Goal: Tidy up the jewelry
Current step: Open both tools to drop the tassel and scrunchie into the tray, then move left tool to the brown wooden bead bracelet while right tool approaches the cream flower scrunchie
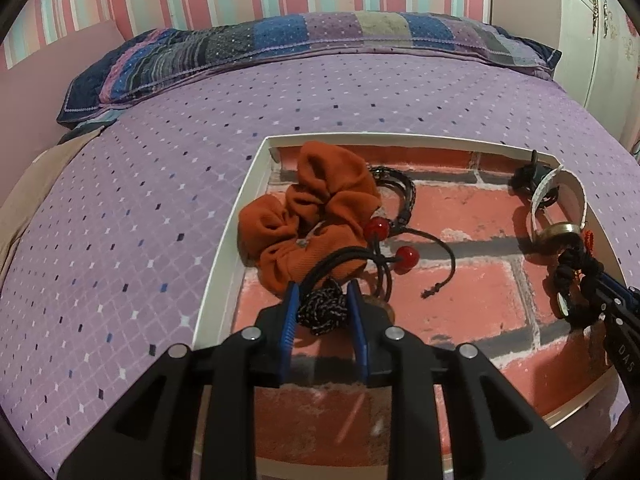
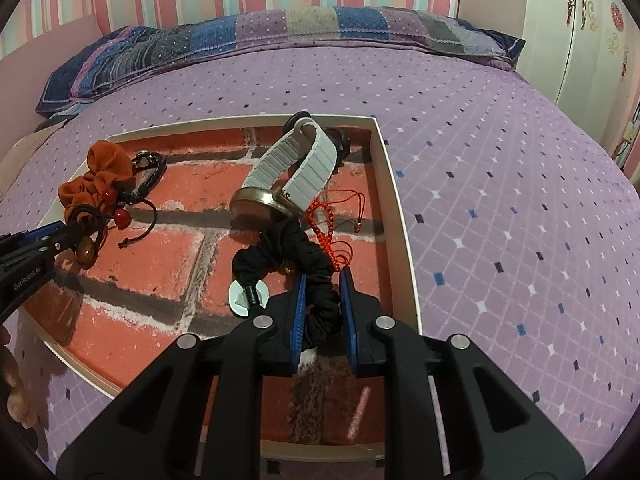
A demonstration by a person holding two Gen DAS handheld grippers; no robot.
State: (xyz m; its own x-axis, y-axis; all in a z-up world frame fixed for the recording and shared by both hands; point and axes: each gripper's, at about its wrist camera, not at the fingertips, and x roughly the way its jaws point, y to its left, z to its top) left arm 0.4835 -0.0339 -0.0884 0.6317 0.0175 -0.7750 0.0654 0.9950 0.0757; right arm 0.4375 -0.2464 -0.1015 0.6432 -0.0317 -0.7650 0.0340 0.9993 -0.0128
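A shallow white tray [image 1: 224, 264] with a red brick-print floor lies on the bed. My left gripper [image 1: 322, 294] is shut on a black speckled cord knot [image 1: 322, 309] tied to a cord with two red beads [image 1: 407, 259], beside an orange scrunchie [image 1: 308, 216] and a dark braided bracelet [image 1: 404, 196]. My right gripper [image 2: 322, 280] is shut on a black scrunchie [image 2: 294, 254] near the tray's right wall [image 2: 394, 200]. A white-strap watch [image 2: 298, 168] with a gold case, a thin red beaded bracelet [image 2: 332, 224] and a white round piece [image 2: 244, 300] lie beside it.
The tray sits on a purple diamond-pattern bedspread [image 1: 160, 200] with a patchwork pillow [image 1: 280, 44] at the far end. A white wardrobe [image 2: 580, 40] stands at the right. A small dark item [image 1: 528, 172] lies in the tray's far right corner. A hand [image 2: 12, 380] shows at the left edge.
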